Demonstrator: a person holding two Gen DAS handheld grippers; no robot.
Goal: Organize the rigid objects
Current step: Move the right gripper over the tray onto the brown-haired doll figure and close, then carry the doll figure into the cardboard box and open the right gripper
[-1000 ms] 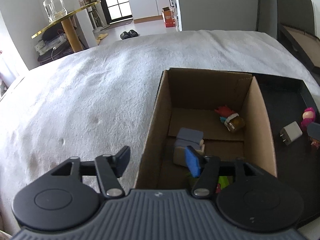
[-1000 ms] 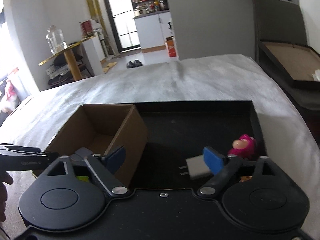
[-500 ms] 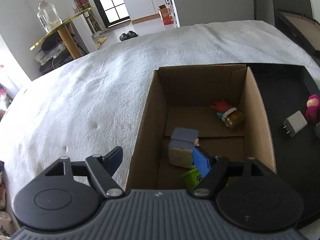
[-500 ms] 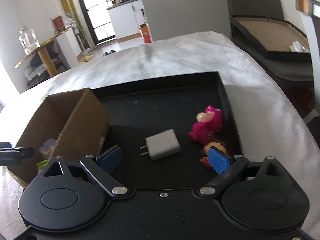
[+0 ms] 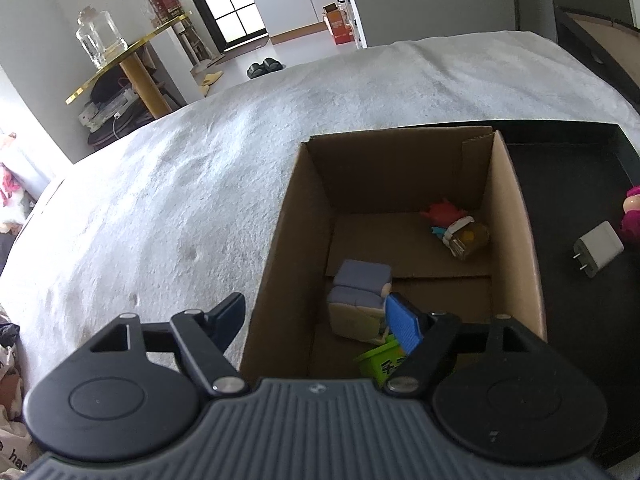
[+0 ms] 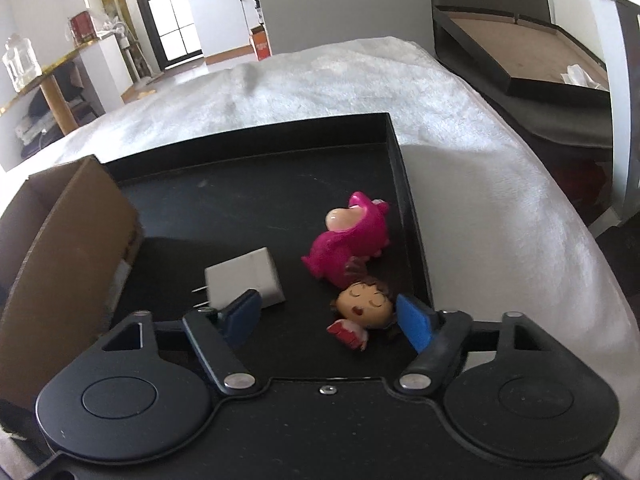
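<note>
A brown cardboard box (image 5: 516, 216) holds a grey-blue block toy (image 5: 360, 296), a green cup (image 5: 380, 364) and a small figure with a brown jar (image 5: 460, 232). My left gripper (image 5: 320, 320) is open and empty, straddling the box's near left wall. Beside the box a black tray (image 6: 260, 184) holds a white charger (image 6: 248, 280), a pink figure (image 6: 352, 240) and a brown-haired doll (image 6: 362, 308). My right gripper (image 6: 328, 316) is open, low over the tray, with the doll between its fingers and the charger at its left finger.
Box and tray sit on a white fluffy blanket (image 5: 180, 200). The box (image 6: 72, 240) borders the tray on its left. A black framed board (image 6: 520, 56) lies to the right. A gold side table with a glass jar (image 5: 100, 40) stands far left.
My right gripper moved forward, right and lower over the tray, bringing the doll between its fingers. My left gripper drew back slightly, so more of the box's inside shows.
</note>
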